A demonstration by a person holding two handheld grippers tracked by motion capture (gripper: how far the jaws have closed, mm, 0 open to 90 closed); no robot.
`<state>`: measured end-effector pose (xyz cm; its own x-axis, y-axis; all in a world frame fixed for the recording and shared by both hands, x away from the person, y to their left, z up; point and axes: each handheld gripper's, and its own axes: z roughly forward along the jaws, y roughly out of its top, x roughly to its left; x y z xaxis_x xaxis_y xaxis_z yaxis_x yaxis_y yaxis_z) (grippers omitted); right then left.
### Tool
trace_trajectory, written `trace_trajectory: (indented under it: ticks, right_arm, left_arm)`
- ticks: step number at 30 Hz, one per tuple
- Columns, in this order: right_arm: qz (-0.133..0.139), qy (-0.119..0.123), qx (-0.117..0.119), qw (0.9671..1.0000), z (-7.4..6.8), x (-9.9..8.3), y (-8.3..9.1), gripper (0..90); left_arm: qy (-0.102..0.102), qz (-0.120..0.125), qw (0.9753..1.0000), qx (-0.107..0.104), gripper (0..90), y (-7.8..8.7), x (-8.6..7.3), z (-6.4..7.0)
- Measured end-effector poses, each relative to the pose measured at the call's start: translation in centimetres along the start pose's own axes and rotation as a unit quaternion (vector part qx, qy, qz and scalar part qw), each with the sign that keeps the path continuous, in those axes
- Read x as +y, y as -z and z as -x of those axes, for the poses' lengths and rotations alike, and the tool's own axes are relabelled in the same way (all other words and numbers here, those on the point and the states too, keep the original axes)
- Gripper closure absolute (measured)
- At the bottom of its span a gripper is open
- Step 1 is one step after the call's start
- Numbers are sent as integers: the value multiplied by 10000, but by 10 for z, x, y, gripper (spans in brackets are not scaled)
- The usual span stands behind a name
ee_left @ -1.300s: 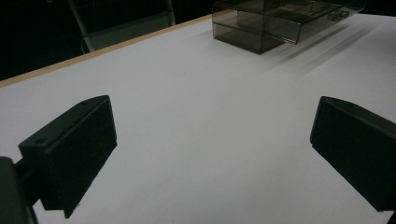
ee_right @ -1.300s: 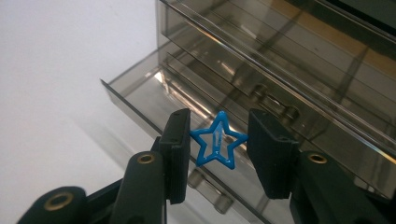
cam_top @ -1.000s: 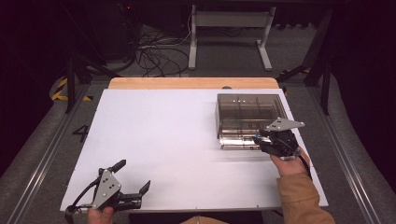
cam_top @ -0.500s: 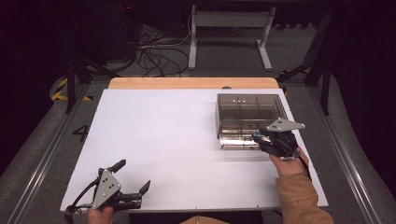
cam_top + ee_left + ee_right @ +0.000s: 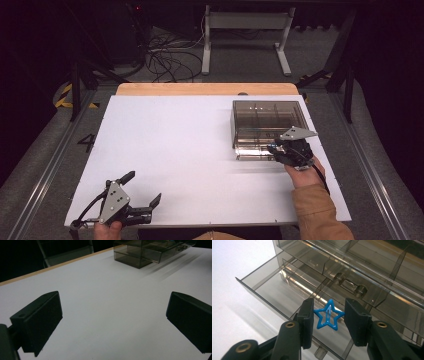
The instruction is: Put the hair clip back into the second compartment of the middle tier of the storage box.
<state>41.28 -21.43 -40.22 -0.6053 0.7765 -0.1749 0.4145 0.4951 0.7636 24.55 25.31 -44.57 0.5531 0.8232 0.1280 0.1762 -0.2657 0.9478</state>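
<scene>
Right gripper (image 5: 329,316) grasps a blue star-shaped clip (image 5: 328,318) between its jaws, the star's side points pressed against the two black pads. In the right gripper view the clip hangs just above the pulled-out drawer (image 5: 284,293) of a smoky clear drawer box (image 5: 372,260), over the near part of that drawer; whether the clip touches the drawer floor cannot be told. The drawer's front wall runs under the jaws and its right end is cut off by the gripper body. A clear bar handle with two round posts (image 5: 350,285) sits behind the clip, on a closed drawer front higher up. Thin dividers split the box's upper level, but the tint and glare make their contents hard to read.

From the high view the right gripper (image 5: 286,150) sits at the box's (image 5: 267,117) near edge, on the right side of the white bench (image 5: 185,145); the clip itself is too small to pick out there, and the grey plate hides the jaws. The hand (image 5: 304,172) and a tan sleeve come in from the bottom edge.

Left gripper (image 5: 142,202) rests at the near left corner of the bench, well apart from the box, jaws spread wide and holding nothing. In the left gripper view (image 5: 112,322) only bare white surface lies between the jaws, with the box (image 5: 147,252) far off and cropped by the top edge.
</scene>
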Motion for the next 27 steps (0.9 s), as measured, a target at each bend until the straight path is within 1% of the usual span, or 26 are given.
trace_trajectory:
  ticks: [15,27]
  right_arm:
    - [-203,-26,-27,9998,-1,2,-16,605]
    - [-302,-96,7,9995,2,1,-22,604]
  left_arm:
    - [-16,-13,10000,-4,11,0,0,0]
    - [-6,-26,10000,1,11,-1,0,0]
